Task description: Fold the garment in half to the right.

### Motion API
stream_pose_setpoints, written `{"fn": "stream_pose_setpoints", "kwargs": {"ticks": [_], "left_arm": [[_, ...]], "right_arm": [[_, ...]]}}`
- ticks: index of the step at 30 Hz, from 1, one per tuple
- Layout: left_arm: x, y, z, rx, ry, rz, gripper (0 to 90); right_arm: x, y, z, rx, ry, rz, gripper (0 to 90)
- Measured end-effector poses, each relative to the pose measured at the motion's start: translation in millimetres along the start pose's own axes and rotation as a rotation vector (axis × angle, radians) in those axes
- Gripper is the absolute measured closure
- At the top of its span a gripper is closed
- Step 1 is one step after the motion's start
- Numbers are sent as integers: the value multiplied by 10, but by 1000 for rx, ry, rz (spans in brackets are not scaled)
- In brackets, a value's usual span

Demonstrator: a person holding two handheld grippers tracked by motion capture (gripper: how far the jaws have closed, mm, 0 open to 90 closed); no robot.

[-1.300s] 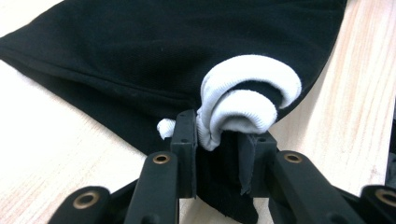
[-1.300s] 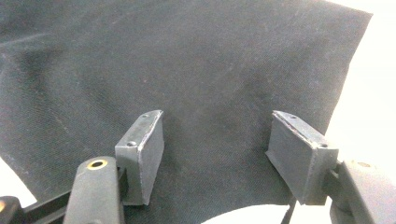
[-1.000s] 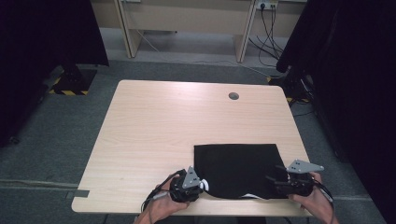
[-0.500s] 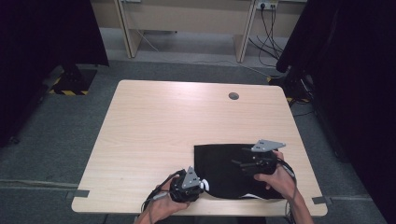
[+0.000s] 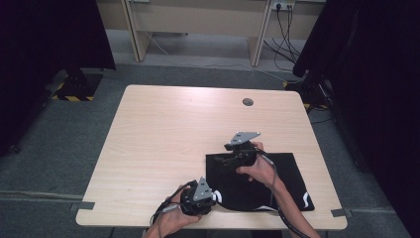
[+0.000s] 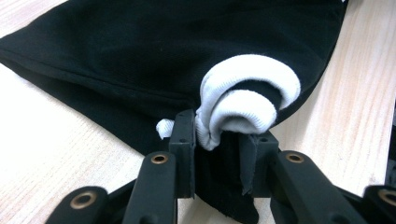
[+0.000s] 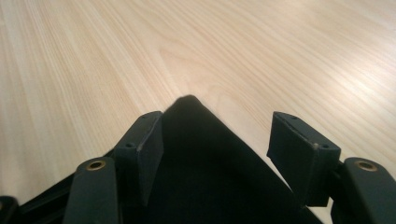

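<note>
Matt black cloth garment [image 5: 257,181] with ribbed white cuff [image 6: 247,105] – smooth, faintly glossy, seemingly wood-grain table [image 5: 173,129].

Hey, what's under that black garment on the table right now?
The black garment lies flat on the wooden table; bare wood shows all around it. Whatever is beneath it is covered. At its near corner, the left gripper pinches a rolled white cuff.
</note>
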State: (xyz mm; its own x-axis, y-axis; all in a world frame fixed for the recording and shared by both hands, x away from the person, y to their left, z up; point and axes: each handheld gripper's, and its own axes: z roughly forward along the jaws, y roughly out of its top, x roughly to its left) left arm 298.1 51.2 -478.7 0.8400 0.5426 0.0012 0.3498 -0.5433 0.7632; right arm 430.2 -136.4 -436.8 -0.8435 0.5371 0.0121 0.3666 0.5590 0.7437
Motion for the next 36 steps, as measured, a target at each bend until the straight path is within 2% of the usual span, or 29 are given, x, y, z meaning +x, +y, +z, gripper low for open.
{"fn": "stream_pose_setpoints", "kwargs": {"ticks": [9, 12, 14, 15, 18, 20, 22, 25, 26, 28, 33, 36], "left_arm": [[7, 3, 2, -1, -11, -2, 690], [23, 5, 1, -1, -21, -13, 690], [25, 5, -1, -1, -21, -12, 691], [23, 3, -2, -2, -20, -10, 691], [19, 4, -9, 0, -14, 1, 698], [18, 17, -25, -14, -7, 13, 705], [9, 48, -58, -15, 9, 39, 712], [37, 115, -135, -26, 24, 50, 717], [56, 140, -161, -34, 16, 49, 718], [92, 203, -235, -36, 15, 74, 721], [159, 399, -529, -30, 16, 114, 720], [200, 496, -674, -43, 44, 126, 720]], "right_arm": [[20, 132, 368, 81, 75, -27, 422], [31, 133, 475, 114, 78, -37, 463], [34, 116, 539, 142, 85, -41, 533], [35, 101, 560, 135, 86, -41, 562], [34, 89, 540, 133, 117, -58, 727], [30, 93, 505, 137, 120, -70, 791], [24, 104, 458, 117, 131, -69, 814], [7, 157, 363, 68, 142, -64, 831], [5, 183, 326, 54, 144, -61, 833], [3, 246, 259, 25, 148, -61, 835], [1, 451, 79, -59, 162, -73, 839], [-3, 566, -37, -111, 167, -73, 840]]}}
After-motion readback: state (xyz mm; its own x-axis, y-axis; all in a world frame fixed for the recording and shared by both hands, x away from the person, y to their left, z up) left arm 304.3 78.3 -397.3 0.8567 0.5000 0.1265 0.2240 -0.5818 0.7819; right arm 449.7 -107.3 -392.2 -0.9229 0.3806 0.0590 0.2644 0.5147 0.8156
